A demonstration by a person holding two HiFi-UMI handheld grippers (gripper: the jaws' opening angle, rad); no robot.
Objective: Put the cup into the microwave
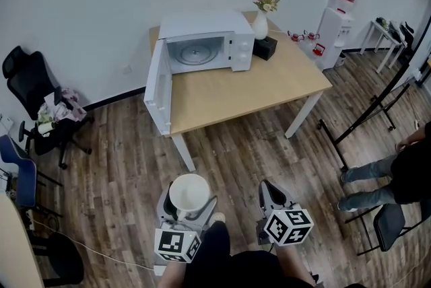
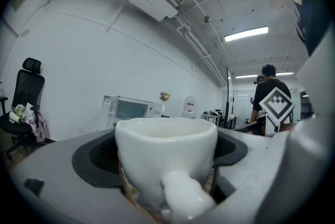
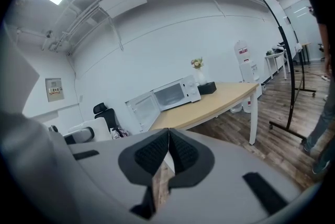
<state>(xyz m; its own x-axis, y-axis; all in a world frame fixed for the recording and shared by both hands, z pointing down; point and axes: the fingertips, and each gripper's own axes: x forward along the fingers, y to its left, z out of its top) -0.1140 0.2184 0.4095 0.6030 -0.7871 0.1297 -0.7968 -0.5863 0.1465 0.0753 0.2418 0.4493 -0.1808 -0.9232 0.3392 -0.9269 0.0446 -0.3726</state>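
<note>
Nearest, the left gripper (image 1: 187, 209) is clamped on a white cup (image 1: 189, 192), jaws pressing its sides, handle turned back toward the gripper's camera, mouth up; beside it the right gripper (image 3: 168, 149) holds nothing, its jaws pressed together. Both hang over wooden floor (image 1: 236, 159), well apart from the table (image 1: 269, 88); on that table the white microwave (image 1: 232, 34) stands with its door (image 1: 157, 88) swung fully open, the glass turntable (image 1: 195, 54) bare inside. So the pickup and the door look done; what remains, by my judgement, is carrying the cup across, setting it upright on the turntable, and letting go.
</note>
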